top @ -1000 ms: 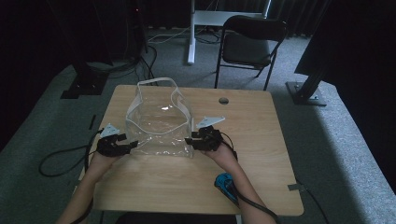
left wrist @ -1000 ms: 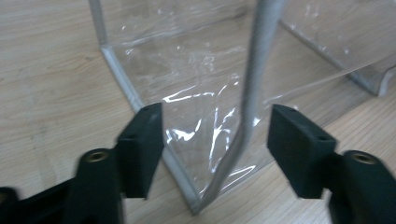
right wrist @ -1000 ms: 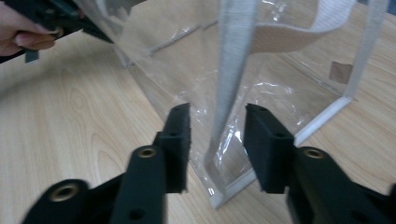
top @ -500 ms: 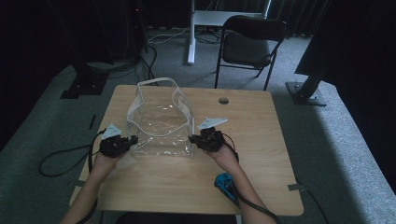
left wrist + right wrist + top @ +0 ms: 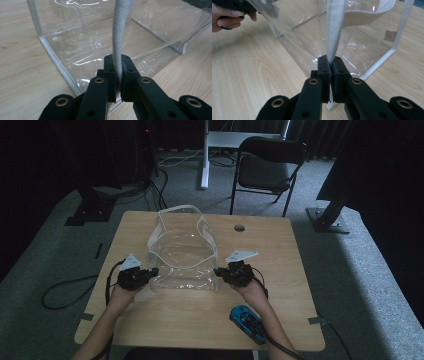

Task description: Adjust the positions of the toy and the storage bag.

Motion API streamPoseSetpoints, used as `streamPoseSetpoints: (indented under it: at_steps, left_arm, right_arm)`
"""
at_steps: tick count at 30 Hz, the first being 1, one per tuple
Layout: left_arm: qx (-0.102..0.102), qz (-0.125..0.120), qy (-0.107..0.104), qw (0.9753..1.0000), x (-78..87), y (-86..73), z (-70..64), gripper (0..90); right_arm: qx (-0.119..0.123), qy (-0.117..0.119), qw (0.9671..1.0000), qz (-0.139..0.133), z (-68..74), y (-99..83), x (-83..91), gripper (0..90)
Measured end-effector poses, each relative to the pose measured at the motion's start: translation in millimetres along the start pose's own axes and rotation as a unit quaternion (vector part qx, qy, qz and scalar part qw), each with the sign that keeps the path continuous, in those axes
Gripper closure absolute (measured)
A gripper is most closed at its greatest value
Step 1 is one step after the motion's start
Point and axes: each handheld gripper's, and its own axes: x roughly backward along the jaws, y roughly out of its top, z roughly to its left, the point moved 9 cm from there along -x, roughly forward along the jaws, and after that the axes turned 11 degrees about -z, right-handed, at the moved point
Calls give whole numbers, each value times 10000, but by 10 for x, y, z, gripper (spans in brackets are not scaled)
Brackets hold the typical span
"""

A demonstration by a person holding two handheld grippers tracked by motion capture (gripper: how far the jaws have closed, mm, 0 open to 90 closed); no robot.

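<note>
Pinching woven grey trim (image 5: 119,37) between its black jaws, the left gripper (image 5: 119,75) grips one side of a clear, glossy plastic bag (image 5: 182,255). The right gripper (image 5: 331,75) is likewise clamped on flat woven edging (image 5: 335,30) rising straight above its jaws. Beyond both jaw pairs the crinkled, boxy bag stands on pale wood-grain table (image 5: 280,250).

On my table (image 5: 165,325):

- One clear plastic bag (image 5: 182,257) with white trim, at centre.
- One blue toy car (image 5: 248,323), at 5 o'clock.
- Two grippers, both mine: my left gripper (image 5: 148,272) at 9 o'clock of the bag and my right gripper (image 5: 220,272) at 3 o'clock of it.
- One round hole (image 5: 239,227) in the tabletop, at 1 o'clock.

Beyond the table:

- One black folding chair (image 5: 267,167), at 12 o'clock.
</note>
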Motion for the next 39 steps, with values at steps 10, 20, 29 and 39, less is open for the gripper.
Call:
streamPoseSetpoints:
  at_steps: [10, 20, 29, 39]
  left_arm:
    - [-39, 21, -225, 9997, -148, 33, -204, 858]
    - [-80, 52, -465, 9989, -306, 69, -423, 859]
    - [-114, 73, -663, 9977, -406, 85, -606, 859]
    - [-209, 106, -816, 9964, -488, 100, -818, 867]
  right_arm:
    - [-163, -115, 9998, -36, -111, -119, 259, 866]
    - [-255, -296, 9992, -85, -215, -231, 505, 866]
    - [-280, -447, 9986, -69, -277, -306, 680, 865]
    - [-368, -577, 9976, -114, -340, -403, 886, 865]
